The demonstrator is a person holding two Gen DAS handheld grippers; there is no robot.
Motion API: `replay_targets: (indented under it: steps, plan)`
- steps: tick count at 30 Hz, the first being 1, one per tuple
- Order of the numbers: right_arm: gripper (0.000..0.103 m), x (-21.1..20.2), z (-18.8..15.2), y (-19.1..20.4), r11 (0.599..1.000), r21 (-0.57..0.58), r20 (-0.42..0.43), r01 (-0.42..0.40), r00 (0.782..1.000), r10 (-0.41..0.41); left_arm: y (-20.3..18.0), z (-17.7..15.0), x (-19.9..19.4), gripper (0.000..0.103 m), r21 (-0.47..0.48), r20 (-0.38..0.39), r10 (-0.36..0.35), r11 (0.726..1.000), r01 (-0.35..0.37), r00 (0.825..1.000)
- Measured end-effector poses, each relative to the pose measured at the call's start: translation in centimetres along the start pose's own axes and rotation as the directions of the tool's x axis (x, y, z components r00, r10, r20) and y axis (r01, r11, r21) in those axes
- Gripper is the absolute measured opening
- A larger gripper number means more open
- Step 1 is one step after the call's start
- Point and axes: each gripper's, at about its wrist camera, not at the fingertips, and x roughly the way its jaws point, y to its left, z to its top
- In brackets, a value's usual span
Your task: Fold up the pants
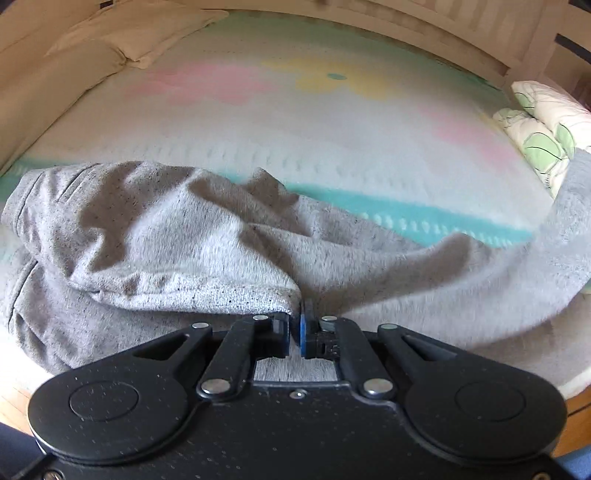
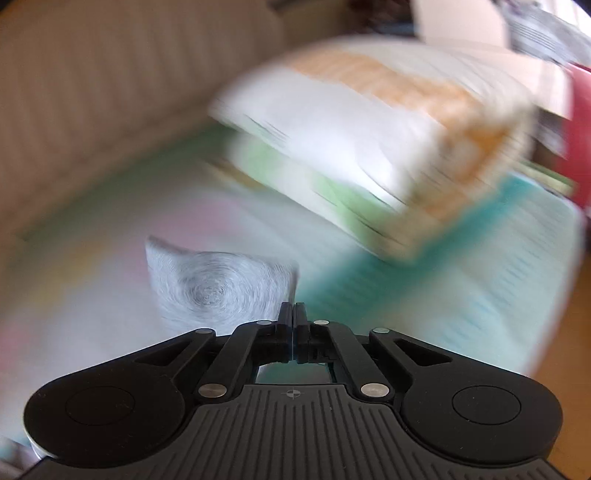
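Observation:
Grey speckled pants [image 1: 177,236] lie rumpled on the pastel bed mat [image 1: 295,129], spreading from the left across to the right edge. My left gripper [image 1: 295,325] is shut on a folded edge of the pants near the front of the bed. In the blurred right wrist view, my right gripper [image 2: 293,317] is shut on a corner of the grey pants [image 2: 214,284], which sticks up just left of its fingers above the mat [image 2: 110,258].
A beige pillow [image 1: 122,33] lies at the back left against the padded bed wall. A stack of folded green-patterned bedding [image 1: 543,122] sits at the right; it also shows in the right wrist view [image 2: 351,147]. A wooden floor [image 2: 565,339] lies beyond the bed edge.

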Motion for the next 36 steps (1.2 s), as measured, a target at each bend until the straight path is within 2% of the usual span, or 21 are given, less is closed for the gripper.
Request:
replay_targets:
  steps: [2,5,6,8,9,10,12,15,23,25,26,27,28,30,33,34,36]
  plan:
    - [0.000,2.0,-1.7,-2.0,0.995,0.020,-0.130,0.096,0.987,-0.093,0.1,-0.8,0.3,0.007,0.012,-0.044,0.002,1.000,-0.001,0.999]
    - [0.000,3.5,-2.6,-4.5,0.991,0.099,-0.195,0.086,0.979,-0.065,-0.2,-1.9,1.4,0.007,0.045,-0.098,0.029,0.999,-0.025,0.995]
    - [0.004,3.6,-2.6,-4.9,0.990,0.117,-0.207,0.083,0.977,-0.057,-0.5,-2.0,1.6,0.007,0.056,-0.102,0.037,0.998,-0.031,0.994]
    - [0.005,4.0,-2.1,-6.0,0.977,0.211,-0.226,0.036,0.974,0.013,-1.1,-2.1,1.7,0.007,0.082,-0.091,0.058,0.995,-0.050,0.994]
    - [0.015,3.8,-2.1,-5.7,0.965,0.262,-0.237,0.015,0.970,0.049,-1.2,-2.1,1.7,0.007,0.083,-0.089,0.061,0.995,-0.054,0.994]
    - [0.031,4.1,-2.1,-6.0,0.950,0.311,-0.250,0.003,0.965,0.079,-1.2,-2.1,1.8,0.006,0.076,-0.091,0.061,0.996,-0.054,0.994]
    - [0.038,4.6,-2.8,-5.8,0.942,0.335,-0.277,0.027,0.958,0.071,-1.1,-1.8,2.0,0.006,0.059,-0.096,0.059,0.997,-0.054,0.994]
    - [0.038,5.2,-3.6,-5.3,0.951,0.295,-0.319,0.091,0.948,0.009,-0.9,-1.9,2.4,0.006,0.054,-0.101,0.066,0.997,-0.061,0.993]
    - [0.039,7.5,-4.6,-5.4,0.943,0.312,-0.377,0.113,0.926,0.013,-1.2,-2.5,3.7,0.007,0.074,-0.114,0.081,0.995,-0.073,0.990]
    - [0.039,7.7,-4.7,-5.2,0.942,0.316,-0.369,0.116,0.930,0.009,-1.2,-2.5,3.9,0.006,0.072,-0.117,0.081,0.995,-0.073,0.990]
    - [0.036,7.7,-4.7,-5.1,0.942,0.317,-0.360,0.115,0.933,0.007,-1.1,-2.5,4.0,0.007,0.069,-0.118,0.081,0.995,-0.073,0.990]
    - [0.018,7.6,-4.6,-4.9,0.943,0.317,-0.345,0.101,0.939,0.015,-1.1,-2.5,4.1,0.007,0.067,-0.119,0.080,0.995,-0.072,0.990]
    - [0.009,7.5,-4.5,-4.7,0.946,0.315,-0.334,0.076,0.942,0.035,-1.1,-2.4,4.2,0.007,0.064,-0.120,0.079,0.995,-0.072,0.990]
    - [0.007,6.7,-4.1,-4.1,0.952,0.304,-0.291,0.018,0.954,0.075,-1.1,-2.4,4.3,0.006,0.061,-0.121,0.078,0.996,-0.071,0.990]
    - [0.006,3.3,-2.4,-2.5,0.965,0.226,-0.118,-0.131,0.980,0.161,-0.9,-2.2,3.9,0.004,0.045,-0.097,0.070,0.997,-0.065,0.993]
    - [0.006,1.4,-1.7,-2.1,0.967,0.183,-0.034,-0.175,0.982,0.184,-0.9,-2.0,3.2,0.004,0.039,-0.051,0.066,0.997,-0.064,0.997]
    - [0.006,-2.0,-0.8,-2.3,0.966,0.131,0.099,-0.222,0.973,0.210,-1.5,-1.6,1.0,0.004,0.067,0.076,0.066,0.995,-0.071,0.995]
